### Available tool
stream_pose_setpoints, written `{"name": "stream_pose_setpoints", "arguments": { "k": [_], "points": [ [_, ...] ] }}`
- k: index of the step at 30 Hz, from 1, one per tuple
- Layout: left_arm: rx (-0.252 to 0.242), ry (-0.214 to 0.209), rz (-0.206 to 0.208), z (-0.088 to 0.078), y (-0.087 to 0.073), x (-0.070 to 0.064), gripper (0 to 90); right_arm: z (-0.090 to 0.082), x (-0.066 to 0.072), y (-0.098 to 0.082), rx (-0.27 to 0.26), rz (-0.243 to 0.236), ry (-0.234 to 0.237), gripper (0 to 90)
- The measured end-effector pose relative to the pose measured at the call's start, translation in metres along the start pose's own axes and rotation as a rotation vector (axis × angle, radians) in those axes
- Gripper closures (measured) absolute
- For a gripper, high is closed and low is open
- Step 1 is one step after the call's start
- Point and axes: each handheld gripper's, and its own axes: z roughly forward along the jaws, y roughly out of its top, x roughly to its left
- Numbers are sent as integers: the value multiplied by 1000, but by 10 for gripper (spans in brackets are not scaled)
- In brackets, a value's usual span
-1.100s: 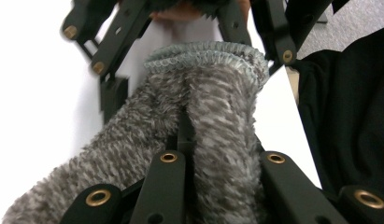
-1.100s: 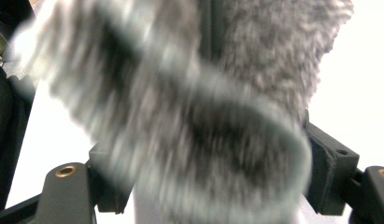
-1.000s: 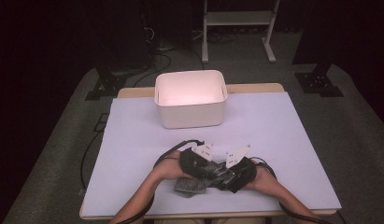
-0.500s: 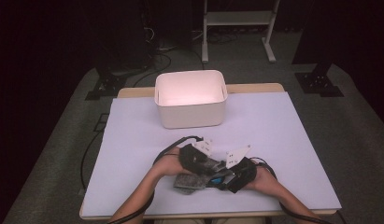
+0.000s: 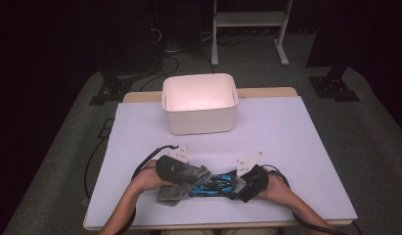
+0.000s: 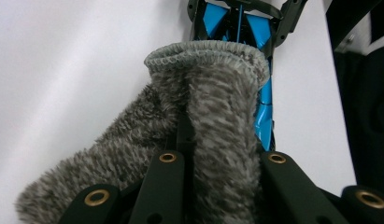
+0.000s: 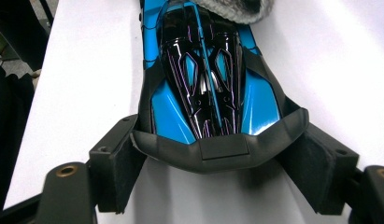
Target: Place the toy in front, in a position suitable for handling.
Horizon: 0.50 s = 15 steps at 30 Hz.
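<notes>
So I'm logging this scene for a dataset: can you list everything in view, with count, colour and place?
toy car: one, blue and black, near table edge, rear between the right gripper's pads
fuzzy sock: one, grey, pinched by the left gripper, its cuff over the car's far end
bin: one, white, far middle of table
table: one, pale lilac top
stand: one, white, on the floor beyond
left gripper: black, shut on sock
right gripper: black, around car

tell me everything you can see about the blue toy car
The blue toy car is glossy blue plastic with a black canopy, thin purple lines and a black spoiler. It lies flat on the white table near the front edge. The right gripper clamps its spoiler end. At its other end, the mouth of a fuzzy grey sock, pinched by the left gripper, lies over the car.
</notes>
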Motion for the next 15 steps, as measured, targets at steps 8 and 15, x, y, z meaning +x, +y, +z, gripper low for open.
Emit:
{"name": "stream_pose_setpoints", "arguments": {
  "k": [8,15],
  "points": [
    [-26,-3,-2,3,-2,-1,775,0,-4,4,18,47,43,194],
    [4,-4,16,3,2,-2,774,-4,-12,13,1,85,97,185]
  ]
}}
